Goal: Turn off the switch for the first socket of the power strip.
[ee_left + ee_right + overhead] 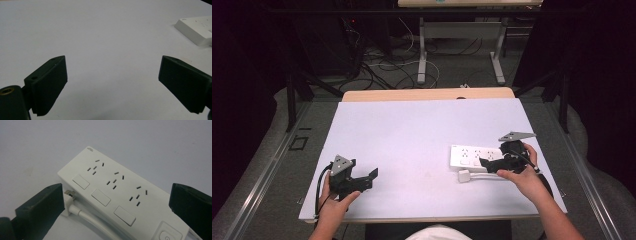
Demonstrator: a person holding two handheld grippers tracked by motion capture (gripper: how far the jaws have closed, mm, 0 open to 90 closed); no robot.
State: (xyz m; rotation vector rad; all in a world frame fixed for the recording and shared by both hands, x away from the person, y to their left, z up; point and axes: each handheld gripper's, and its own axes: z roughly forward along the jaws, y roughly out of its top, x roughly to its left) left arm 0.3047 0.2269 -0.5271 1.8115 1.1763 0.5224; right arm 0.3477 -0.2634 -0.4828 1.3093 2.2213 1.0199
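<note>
A white power strip [472,156] with three sockets and their switches lies flat on the right half of the table. Its white plug [464,176] and cable rest just in front of it. My right gripper [488,165] hovers over the strip's right end, open. In the right gripper view the strip [112,187] lies between the wide-apart jaws of the right gripper [116,188], and the plug [68,195] sits by the left jaw; the pads touch nothing. My left gripper [370,179] is low over the front left of the table, open and empty. In the left gripper view, the left gripper [113,60] faces bare table and the strip [197,28] is at far right.
The table is covered by a white sheet [422,125], with a wooden edge [427,94] at the back. Beyond it are the white legs [422,50] of another table and loose cables [382,70] on the floor. Dark curtains flank both sides.
</note>
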